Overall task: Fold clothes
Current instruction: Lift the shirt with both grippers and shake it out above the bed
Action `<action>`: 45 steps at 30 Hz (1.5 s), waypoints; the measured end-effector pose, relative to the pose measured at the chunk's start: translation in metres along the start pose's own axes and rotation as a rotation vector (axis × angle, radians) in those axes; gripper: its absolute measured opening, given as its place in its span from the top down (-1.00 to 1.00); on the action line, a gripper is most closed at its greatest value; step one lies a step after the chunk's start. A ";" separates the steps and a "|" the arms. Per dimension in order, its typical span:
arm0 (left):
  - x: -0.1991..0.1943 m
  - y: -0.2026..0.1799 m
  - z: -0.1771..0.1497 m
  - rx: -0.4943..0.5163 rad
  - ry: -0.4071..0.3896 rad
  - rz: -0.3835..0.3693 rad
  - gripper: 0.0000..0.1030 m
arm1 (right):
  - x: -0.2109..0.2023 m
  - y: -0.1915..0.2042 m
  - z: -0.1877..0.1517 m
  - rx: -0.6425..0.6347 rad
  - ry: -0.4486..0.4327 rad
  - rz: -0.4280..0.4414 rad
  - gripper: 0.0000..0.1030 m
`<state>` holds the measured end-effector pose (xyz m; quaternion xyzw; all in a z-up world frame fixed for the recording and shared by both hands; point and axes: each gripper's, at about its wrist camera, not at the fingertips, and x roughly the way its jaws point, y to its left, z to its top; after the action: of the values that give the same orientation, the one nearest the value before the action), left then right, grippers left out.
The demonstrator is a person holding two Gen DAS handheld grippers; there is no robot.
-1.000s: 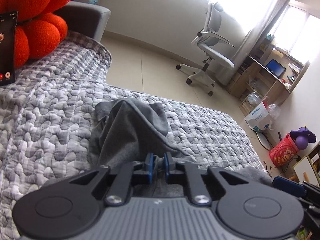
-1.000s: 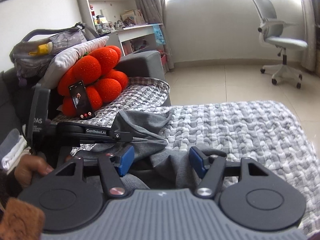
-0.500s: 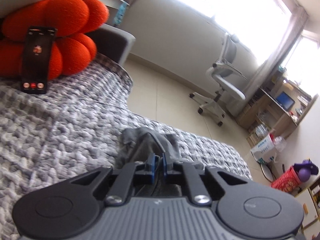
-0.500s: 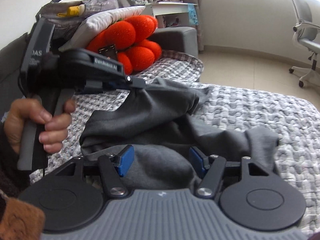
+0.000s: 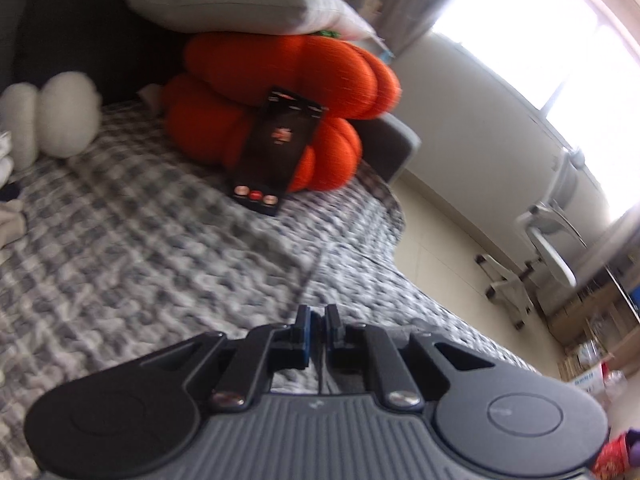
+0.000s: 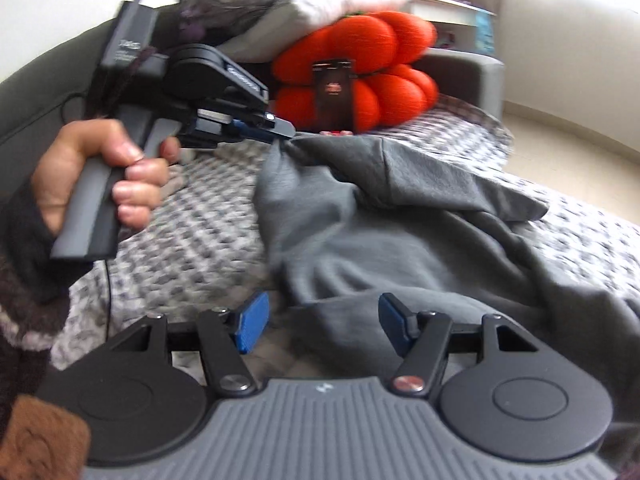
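black gripper body [image 6: 320, 322] | blue pads [image 6: 251, 322] | silver screws | brown sleeve

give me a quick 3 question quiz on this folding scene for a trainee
1. True or false: the right tongs are clamped on the dark grey fabric garment.
2. The left tongs grip which part of the garment: A) an upper edge, B) the part lying flat on the quilt, C) nothing?
3. Fill in: the black phone leans against the ____ plush cushion.

Key: 1. False, the blue pads stand apart with the garment just beyond them. 2. A. 3. Orange.
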<state>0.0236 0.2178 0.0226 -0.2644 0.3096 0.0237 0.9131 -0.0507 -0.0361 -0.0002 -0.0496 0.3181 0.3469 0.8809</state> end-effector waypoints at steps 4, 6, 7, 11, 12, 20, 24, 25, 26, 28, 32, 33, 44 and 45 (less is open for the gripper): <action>0.003 0.014 0.004 -0.038 -0.002 0.055 0.90 | 0.008 0.013 0.003 -0.045 -0.002 0.068 -0.10; 0.007 0.017 0.004 -0.044 0.000 0.073 0.90 | 0.011 0.018 0.003 -0.061 0.007 0.102 -0.01; 0.008 0.017 0.004 -0.043 0.003 0.074 0.90 | 0.013 0.020 0.003 -0.067 0.013 0.119 0.03; 0.013 0.017 0.002 -0.040 0.010 0.073 0.90 | 0.020 0.031 0.003 -0.105 0.032 0.149 0.05; 0.013 0.018 0.002 -0.040 0.010 0.069 0.90 | 0.023 0.032 0.003 -0.115 0.043 0.143 0.05; 0.022 0.024 0.003 -0.060 0.016 0.042 0.90 | 0.051 0.036 -0.012 -0.227 0.106 -0.034 0.17; 0.027 0.025 0.004 -0.064 0.020 0.036 0.90 | 0.056 0.032 -0.015 -0.269 0.099 -0.072 0.21; 0.028 0.025 0.004 -0.064 0.021 0.037 0.90 | 0.055 0.032 -0.016 -0.275 0.094 -0.071 0.21; 0.030 0.025 0.004 -0.065 0.022 0.038 0.90 | 0.055 0.033 -0.017 -0.285 0.089 -0.073 0.21; 0.032 0.024 0.004 -0.066 0.024 0.039 0.90 | 0.057 0.035 -0.020 -0.311 0.085 -0.087 0.24; 0.034 0.024 0.004 -0.065 0.025 0.040 0.90 | 0.062 0.034 -0.020 -0.327 0.070 -0.135 0.92; 0.033 0.025 0.004 -0.065 0.025 0.041 0.90 | 0.061 0.032 -0.019 -0.309 0.067 -0.136 0.94; 0.023 0.023 0.005 -0.089 0.004 -0.022 0.90 | -0.009 -0.001 0.003 -0.050 -0.123 -0.089 0.96; 0.022 0.022 0.005 -0.089 0.000 -0.033 0.90 | -0.016 -0.006 0.005 -0.030 -0.148 -0.099 0.96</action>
<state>0.0401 0.2363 0.0033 -0.3098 0.3039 0.0227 0.9006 -0.0530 -0.0487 0.0123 -0.0526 0.2442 0.3105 0.9172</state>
